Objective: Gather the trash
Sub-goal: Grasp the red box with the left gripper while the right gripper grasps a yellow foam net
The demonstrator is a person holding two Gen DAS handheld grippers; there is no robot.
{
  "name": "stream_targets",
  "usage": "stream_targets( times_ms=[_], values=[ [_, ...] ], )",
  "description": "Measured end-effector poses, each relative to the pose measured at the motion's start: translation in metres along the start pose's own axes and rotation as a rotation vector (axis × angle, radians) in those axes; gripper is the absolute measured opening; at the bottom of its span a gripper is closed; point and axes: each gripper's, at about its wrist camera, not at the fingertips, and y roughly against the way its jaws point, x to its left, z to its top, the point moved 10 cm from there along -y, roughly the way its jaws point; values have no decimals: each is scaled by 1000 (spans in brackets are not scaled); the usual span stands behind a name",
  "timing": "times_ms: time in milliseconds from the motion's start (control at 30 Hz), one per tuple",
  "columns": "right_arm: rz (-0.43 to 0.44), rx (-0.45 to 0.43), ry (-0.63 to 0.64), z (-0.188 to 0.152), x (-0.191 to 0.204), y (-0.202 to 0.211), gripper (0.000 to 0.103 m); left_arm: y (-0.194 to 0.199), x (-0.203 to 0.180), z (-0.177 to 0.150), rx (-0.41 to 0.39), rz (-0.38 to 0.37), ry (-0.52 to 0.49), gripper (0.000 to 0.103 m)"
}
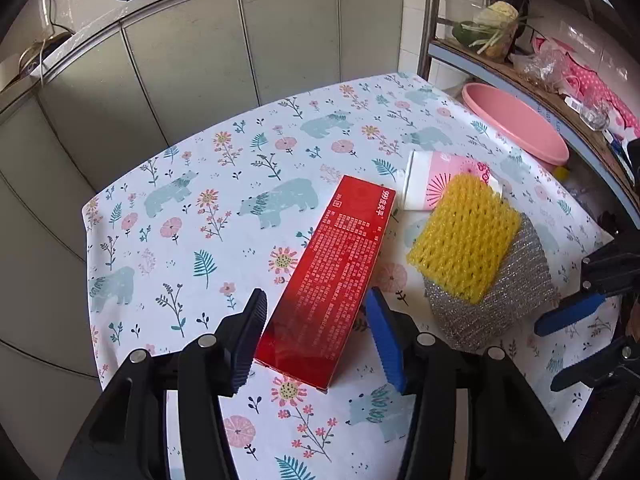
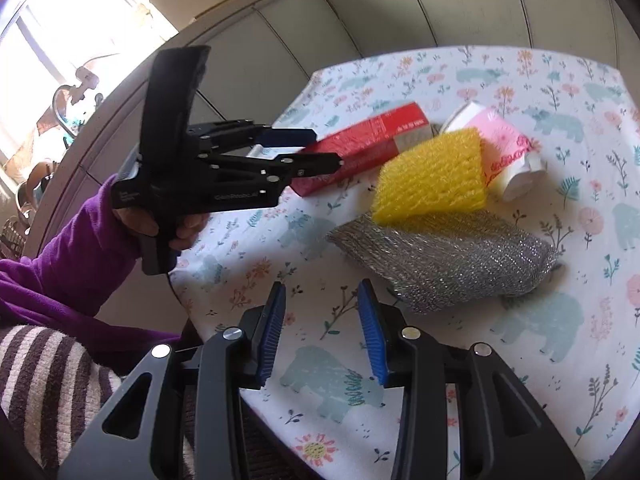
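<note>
Left wrist view | step: left gripper [image 1: 316, 336] wide, straddling long red cardboard box [image 1: 332, 272], not clamped | right gripper [image 2: 322, 332] part-open, empty | next: close on box.

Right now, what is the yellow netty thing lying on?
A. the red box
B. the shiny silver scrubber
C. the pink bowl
B: the yellow foam net lies partly on top of the silver scrubber, apart from the red box.

the right claw [image 2: 322, 328] hangs with its jaws apart over the counter [image 2: 520, 380], near a silver scrubber [image 2: 452, 260]; the left claw [image 2: 320, 148] straddles a red box [image 2: 368, 140].
</note>
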Motion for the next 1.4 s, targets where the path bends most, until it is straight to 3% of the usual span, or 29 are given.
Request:
stream_targets(
  times_ms=[100, 233, 433, 633, 767, 933, 1100, 1400],
  values=[
    [-21, 11, -38, 3, -12, -6, 38, -6, -1, -4, 19, 23, -28, 51],
    [-117, -22, -65, 11, -36, 3, 38, -7, -3, -7, 18, 5, 0, 49],
    [-282, -103, -122, 30, -84, 26, 38, -5, -7, -10, 20, 8, 114, 41],
    [-456, -172, -154, 47, -127, 49, 38, 1, -21, -14, 15, 19, 253, 40],
    [-484, -204, -154, 51, -130, 59, 38, 5, -21, -17, 11, 73, 313, 40],
    [-427, -242, -131, 48, -110, 74, 38, 5, -21, -22, 38, 39, 371, 44],
    [-324, -201, -108, 54, -87, 49, 38, 5, -23, -20, 42, 5, 373, 45],
    [-333, -127, -135, 58, -92, 13, 38, 10, -15, -19, 32, 12, 363, 46]
  ],
)
